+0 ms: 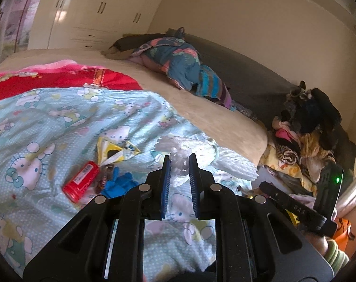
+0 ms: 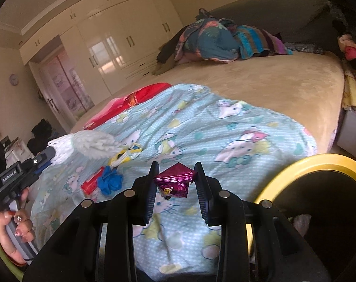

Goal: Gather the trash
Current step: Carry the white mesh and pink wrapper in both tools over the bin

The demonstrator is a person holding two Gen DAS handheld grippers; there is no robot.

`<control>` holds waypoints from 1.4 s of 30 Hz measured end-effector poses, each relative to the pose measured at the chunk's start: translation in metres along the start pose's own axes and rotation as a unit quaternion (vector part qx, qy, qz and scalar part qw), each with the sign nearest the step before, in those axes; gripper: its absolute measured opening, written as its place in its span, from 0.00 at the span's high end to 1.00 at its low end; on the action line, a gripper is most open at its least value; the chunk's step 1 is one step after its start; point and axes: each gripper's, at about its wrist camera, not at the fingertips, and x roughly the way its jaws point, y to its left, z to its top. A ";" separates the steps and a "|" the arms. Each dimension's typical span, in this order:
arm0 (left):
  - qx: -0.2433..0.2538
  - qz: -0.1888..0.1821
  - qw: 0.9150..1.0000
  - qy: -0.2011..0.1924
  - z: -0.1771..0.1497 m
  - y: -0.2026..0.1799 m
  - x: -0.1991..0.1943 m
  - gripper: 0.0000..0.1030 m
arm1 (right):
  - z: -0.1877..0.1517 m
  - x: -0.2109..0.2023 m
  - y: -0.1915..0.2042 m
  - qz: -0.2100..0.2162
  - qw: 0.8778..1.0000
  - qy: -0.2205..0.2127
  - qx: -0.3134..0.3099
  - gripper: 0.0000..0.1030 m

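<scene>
A crumpled magenta foil wrapper (image 2: 174,183) hangs above the bed; a white plastic bag (image 1: 180,162), apparently bunched, lifts nearby. Red tube (image 1: 81,181), blue glove (image 1: 118,183) and yellow wrapper (image 1: 114,150) lie clustered on the quilt.

Glossy cream wardrobe (image 2: 112,47) lines the wall behind a beige bed (image 2: 271,87).

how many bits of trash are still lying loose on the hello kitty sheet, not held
4: a red tube, a blue glove beside it, a small dark wrapper between them, and a yellow wrapper just beyond. More may be hidden behind the grippers.
</scene>
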 end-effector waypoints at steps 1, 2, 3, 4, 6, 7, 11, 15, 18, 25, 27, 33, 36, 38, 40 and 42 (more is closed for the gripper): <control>0.004 -0.002 1.000 0.000 -0.001 -0.003 0.000 0.89 | 0.000 -0.004 -0.003 -0.003 1.000 -0.003 0.002 0.71; 0.006 -0.005 1.000 0.001 -0.001 -0.005 -0.001 0.89 | 0.000 -0.007 -0.006 -0.005 1.000 -0.004 0.005 0.71; 0.009 -0.008 1.000 0.003 -0.002 -0.008 0.000 0.89 | 0.000 -0.010 -0.009 -0.008 1.000 -0.006 0.007 0.71; 0.012 -0.009 1.000 0.004 -0.003 -0.011 -0.001 0.89 | 0.001 -0.013 -0.012 -0.009 1.000 -0.008 0.008 0.71; 0.018 -0.012 1.000 0.005 -0.004 -0.016 0.000 0.89 | 0.001 -0.019 -0.019 -0.015 1.000 -0.012 0.012 0.71; 0.020 -0.014 1.000 0.006 -0.005 -0.018 0.000 0.89 | 0.001 -0.021 -0.021 -0.017 1.000 -0.014 0.014 0.71; 0.029 -0.021 0.999 0.010 -0.008 -0.027 -0.001 0.89 | 0.002 -0.032 -0.034 -0.028 0.999 -0.022 0.025 0.71; 0.040 -0.029 0.999 0.015 -0.012 -0.038 0.000 0.89 | 0.002 -0.039 -0.044 -0.035 0.998 -0.027 0.032 0.71; 0.048 -0.034 0.998 0.018 -0.015 -0.045 0.001 0.89 | 0.002 -0.044 -0.051 -0.043 0.998 -0.030 0.038 0.71; 0.060 -0.045 0.997 0.025 -0.021 -0.057 0.002 0.89 | 0.002 -0.055 -0.065 -0.058 0.997 -0.037 0.047 0.71; 0.064 -0.048 0.996 0.027 -0.022 -0.061 0.004 0.89 | 0.002 -0.059 -0.069 -0.062 0.996 -0.039 0.050 0.71; 0.075 -0.058 0.995 0.035 -0.027 -0.074 0.007 0.89 | 0.001 -0.070 -0.079 -0.075 0.994 -0.049 0.058 0.71; 0.084 -0.062 0.994 0.040 -0.031 -0.082 0.009 0.89 | 0.001 -0.075 -0.085 -0.082 0.993 -0.052 0.060 0.71; 0.091 -0.065 0.993 0.044 -0.034 -0.088 0.011 0.89 | 0.001 -0.079 -0.089 -0.086 0.993 -0.055 0.063 0.71; 0.097 -0.068 0.992 0.047 -0.036 -0.093 0.012 0.89 | 0.001 -0.082 -0.092 -0.090 0.992 -0.057 0.066 0.71; 0.102 -0.071 0.991 0.051 -0.039 -0.098 0.013 0.89 | 0.000 -0.086 -0.097 -0.093 0.991 -0.060 0.071 0.71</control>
